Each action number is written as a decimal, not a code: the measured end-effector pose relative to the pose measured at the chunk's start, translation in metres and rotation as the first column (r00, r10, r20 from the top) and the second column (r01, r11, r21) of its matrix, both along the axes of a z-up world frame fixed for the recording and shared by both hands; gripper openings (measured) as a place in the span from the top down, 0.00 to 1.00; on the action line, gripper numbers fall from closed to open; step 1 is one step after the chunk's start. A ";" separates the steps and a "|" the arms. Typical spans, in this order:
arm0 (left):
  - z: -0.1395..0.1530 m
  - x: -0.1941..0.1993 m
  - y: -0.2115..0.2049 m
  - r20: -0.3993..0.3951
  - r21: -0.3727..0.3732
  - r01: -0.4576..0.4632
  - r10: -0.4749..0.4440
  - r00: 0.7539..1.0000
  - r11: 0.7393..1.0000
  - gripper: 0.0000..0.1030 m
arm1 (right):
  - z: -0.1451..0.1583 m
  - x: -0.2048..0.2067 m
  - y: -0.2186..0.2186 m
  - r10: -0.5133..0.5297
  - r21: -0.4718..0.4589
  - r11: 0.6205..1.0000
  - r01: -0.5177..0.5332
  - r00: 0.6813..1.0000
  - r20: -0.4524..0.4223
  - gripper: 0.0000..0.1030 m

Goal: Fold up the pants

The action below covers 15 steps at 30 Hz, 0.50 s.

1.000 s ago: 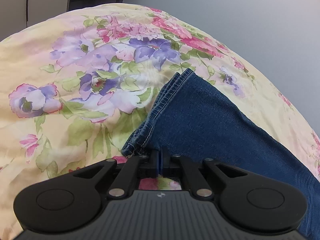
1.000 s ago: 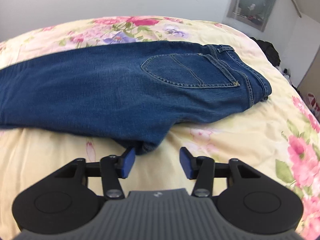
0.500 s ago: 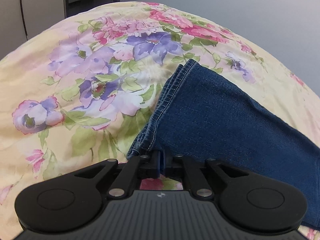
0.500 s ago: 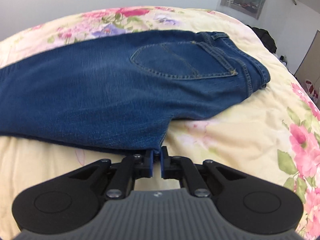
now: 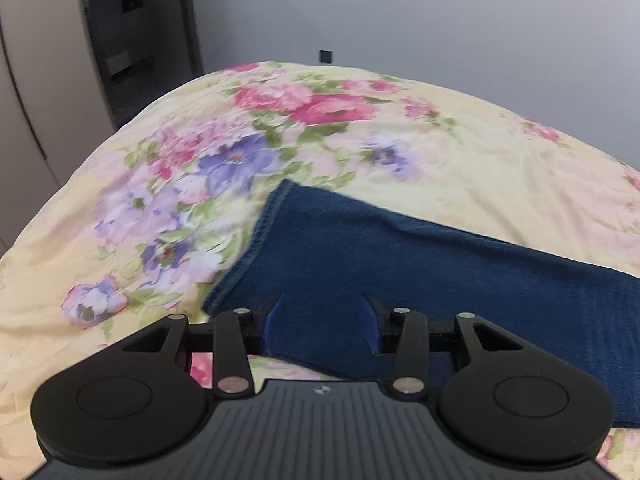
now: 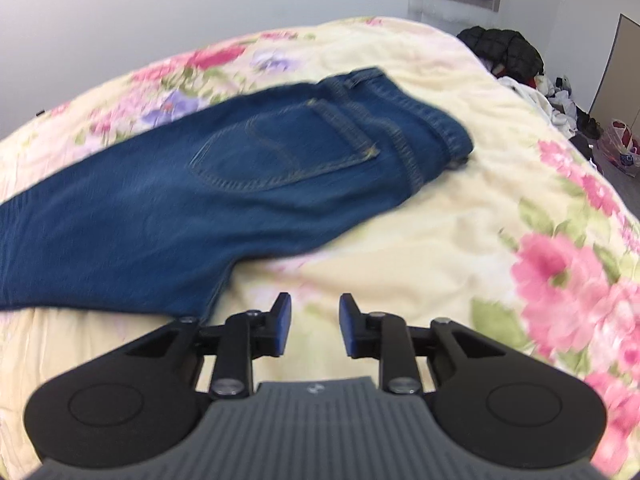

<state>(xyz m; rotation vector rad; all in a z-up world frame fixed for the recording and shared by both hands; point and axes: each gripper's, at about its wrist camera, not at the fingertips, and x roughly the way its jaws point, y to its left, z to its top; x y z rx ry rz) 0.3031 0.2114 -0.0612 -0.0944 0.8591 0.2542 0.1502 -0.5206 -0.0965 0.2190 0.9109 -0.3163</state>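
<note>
Blue jeans lie flat on a floral bedspread, folded lengthwise so the legs are stacked. In the left wrist view the leg hem end (image 5: 360, 248) lies in front of my left gripper (image 5: 322, 322), which is open with its blue pads over the denim, holding nothing. In the right wrist view the seat with its back pocket (image 6: 280, 152) and the waistband (image 6: 436, 128) lie ahead. My right gripper (image 6: 314, 322) is open and empty over the bedspread, just right of the crotch corner (image 6: 200, 304).
The yellow floral bedspread (image 6: 460, 240) covers the whole bed. A grey wall runs behind it. A dark doorway (image 5: 136, 32) is at the far left. A black jacket (image 6: 504, 48) and loose clothes lie beyond the bed's far right corner.
Both grippers were shut on the jeans half a second ago, left on the hem, right on the crotch edge. Both have opened, let go and lifted back.
</note>
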 end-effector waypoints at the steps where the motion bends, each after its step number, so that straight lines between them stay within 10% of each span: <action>1: 0.004 0.003 -0.015 0.006 0.000 0.030 -0.030 1.000 1.000 0.53 | 0.004 0.004 -0.011 0.006 -0.003 1.000 -0.006 1.000 0.005 0.76; 8: 0.008 0.030 -0.122 0.041 -0.028 0.189 -0.188 0.981 0.982 0.53 | 0.029 0.067 -0.082 0.087 -0.049 0.995 -0.084 0.994 0.063 0.70; 15: -0.043 0.065 -0.189 -0.019 -0.044 0.257 -0.258 0.966 0.965 0.53 | 0.013 0.161 -0.148 0.117 -0.036 0.993 -0.114 0.987 0.113 0.43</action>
